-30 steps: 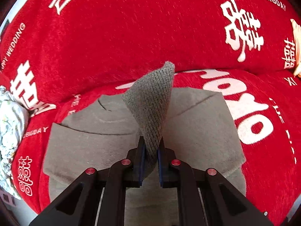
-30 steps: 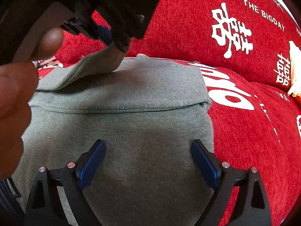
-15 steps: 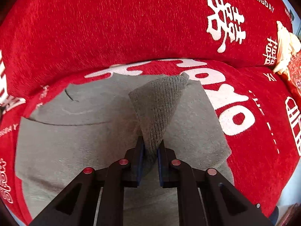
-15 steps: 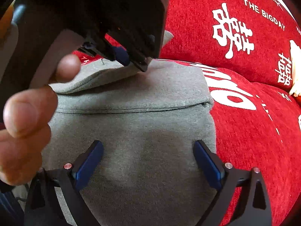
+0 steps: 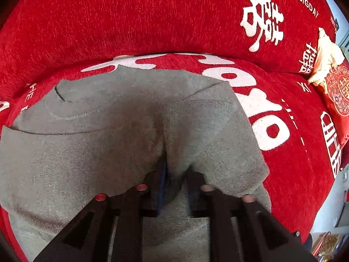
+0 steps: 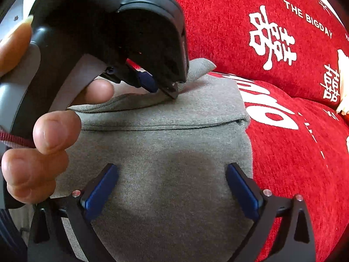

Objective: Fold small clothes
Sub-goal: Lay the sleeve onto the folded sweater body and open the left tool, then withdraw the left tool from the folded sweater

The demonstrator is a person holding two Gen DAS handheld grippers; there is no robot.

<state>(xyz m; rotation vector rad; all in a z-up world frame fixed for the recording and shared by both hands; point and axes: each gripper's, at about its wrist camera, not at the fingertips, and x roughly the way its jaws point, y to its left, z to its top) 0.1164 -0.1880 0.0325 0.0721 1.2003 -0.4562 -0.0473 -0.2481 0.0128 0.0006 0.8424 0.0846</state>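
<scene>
Grey knit cuff (image 6: 196, 69), upright half a second ago, now lies lowered across the garment (image 6: 165, 152) on the red sofa (image 6: 294, 152), left gripper (image 6: 162, 88) still pinching it, right gripper (image 6: 172, 187) spread empty, so the fold is nearly set.

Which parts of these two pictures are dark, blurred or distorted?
Left wrist view: the grey knit garment is shadowed and soft around the left gripper; the red printed cover bends at the edges. Right wrist view: sharper; shadow lies between the right gripper fingers.
</scene>
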